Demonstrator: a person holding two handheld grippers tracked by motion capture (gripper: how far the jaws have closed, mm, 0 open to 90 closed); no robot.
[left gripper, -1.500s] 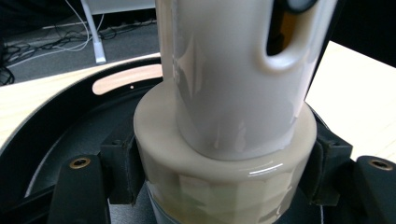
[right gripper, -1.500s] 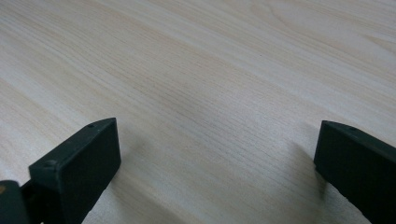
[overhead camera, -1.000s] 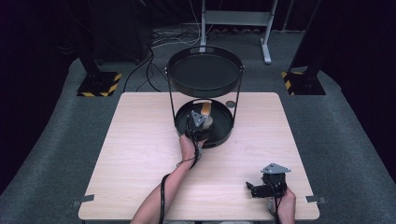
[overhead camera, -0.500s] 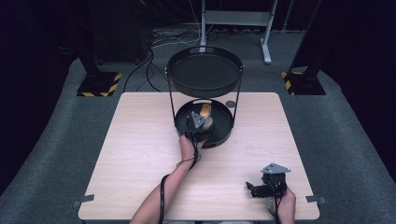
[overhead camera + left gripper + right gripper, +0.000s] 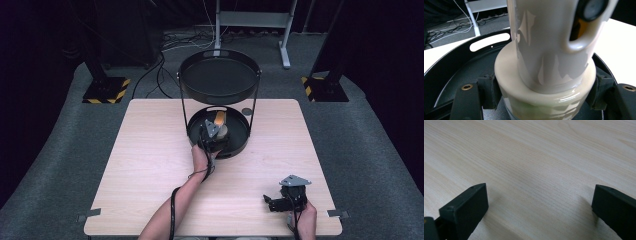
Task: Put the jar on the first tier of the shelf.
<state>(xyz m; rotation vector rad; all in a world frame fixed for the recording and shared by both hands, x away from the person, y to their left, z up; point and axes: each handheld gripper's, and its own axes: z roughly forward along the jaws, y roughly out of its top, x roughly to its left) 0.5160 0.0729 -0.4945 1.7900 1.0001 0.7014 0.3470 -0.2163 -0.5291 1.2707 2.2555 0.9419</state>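
While the left tongs (image 5: 544, 100) clamp one cream mug (image 5: 549, 45), the right tongs (image 5: 539, 210) gape apart.

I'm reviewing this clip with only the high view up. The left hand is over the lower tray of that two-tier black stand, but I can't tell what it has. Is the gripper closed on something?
Observer: Yes. In the left gripper view the jaws of the left gripper press both sides of a cream ceramic piece.
Operator: One piece or two?
Observer: It looks like two: a wide round base in the jaws, with a mug standing on it, handle to the view's right.
Operator: And the right gripper, near the table's front edge?
Observer: The right gripper is open, its jaws wide apart over the bare wooden table, holding nothing.
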